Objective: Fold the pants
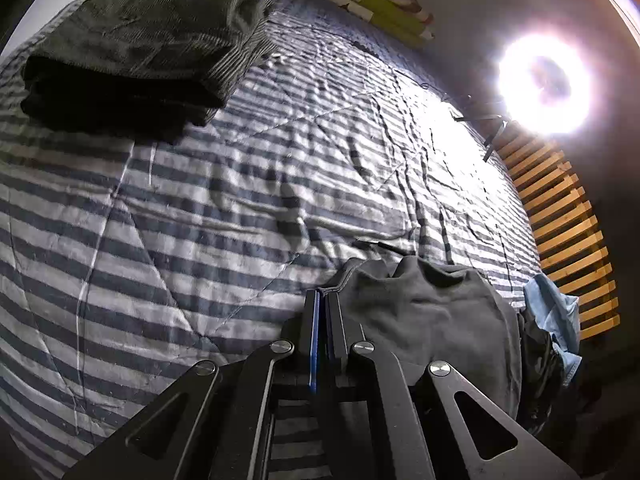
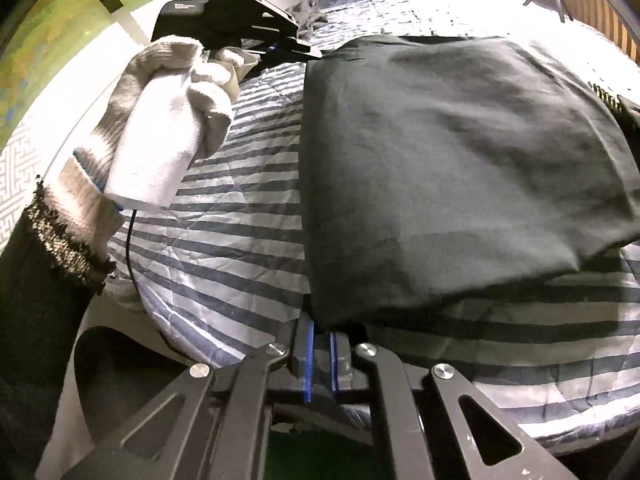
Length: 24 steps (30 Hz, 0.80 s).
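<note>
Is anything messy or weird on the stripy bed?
Mostly tidy. One oddity: a crumpled light blue garment hangs off the edge of the blue-and-white striped quilt, while the dark grey ribbed garment sits neatly folded.

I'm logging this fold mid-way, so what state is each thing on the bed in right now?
Dark grey pants: part-folded, flat on the bed, pinched at two edge points.
Left gripper: shut on the pants' edge.
Right gripper: shut on the pants' near corner.
Dark corduroy garment: folded, lying apart.
Blue-and-white striped quilt: spread out, wrinkled.
Round lamp: lit.
</note>
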Tool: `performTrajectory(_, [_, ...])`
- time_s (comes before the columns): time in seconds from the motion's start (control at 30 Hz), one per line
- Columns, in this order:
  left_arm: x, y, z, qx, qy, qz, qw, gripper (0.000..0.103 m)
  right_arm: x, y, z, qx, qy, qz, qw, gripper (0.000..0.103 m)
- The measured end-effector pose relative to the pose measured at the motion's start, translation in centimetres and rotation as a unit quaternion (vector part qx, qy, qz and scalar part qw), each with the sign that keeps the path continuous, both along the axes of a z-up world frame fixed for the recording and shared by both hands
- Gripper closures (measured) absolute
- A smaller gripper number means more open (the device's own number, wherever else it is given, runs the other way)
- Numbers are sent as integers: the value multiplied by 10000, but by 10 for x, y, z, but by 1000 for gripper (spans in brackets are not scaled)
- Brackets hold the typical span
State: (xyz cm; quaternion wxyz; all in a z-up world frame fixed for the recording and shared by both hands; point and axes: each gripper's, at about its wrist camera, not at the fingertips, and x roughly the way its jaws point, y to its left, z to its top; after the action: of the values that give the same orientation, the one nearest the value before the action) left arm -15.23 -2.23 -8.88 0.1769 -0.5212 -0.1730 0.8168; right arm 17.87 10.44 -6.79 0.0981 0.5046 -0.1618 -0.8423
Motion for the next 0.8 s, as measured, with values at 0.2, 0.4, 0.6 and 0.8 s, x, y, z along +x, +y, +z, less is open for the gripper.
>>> performTrajectory(0.2, [8, 7, -5, -823, 105, -146, 9964, 94, -7, -7, -20, -288, -527, 383, 9975, 95])
performTrajectory(0.4, [51, -25, 32, -1132, 699, 155, 9910, 65, 26, 22, 15, -417, -127, 877, 9952, 94])
performTrajectory(0.6, [116, -24, 43, -1096, 924, -178, 9895, 41, 21, 116, 73, 85, 936, -23, 9956, 79])
performTrajectory(0.8, [144, 11, 37, -1075, 849, -85, 9905, 40, -48, 139, 77, 376, 1248, -160, 9913, 75])
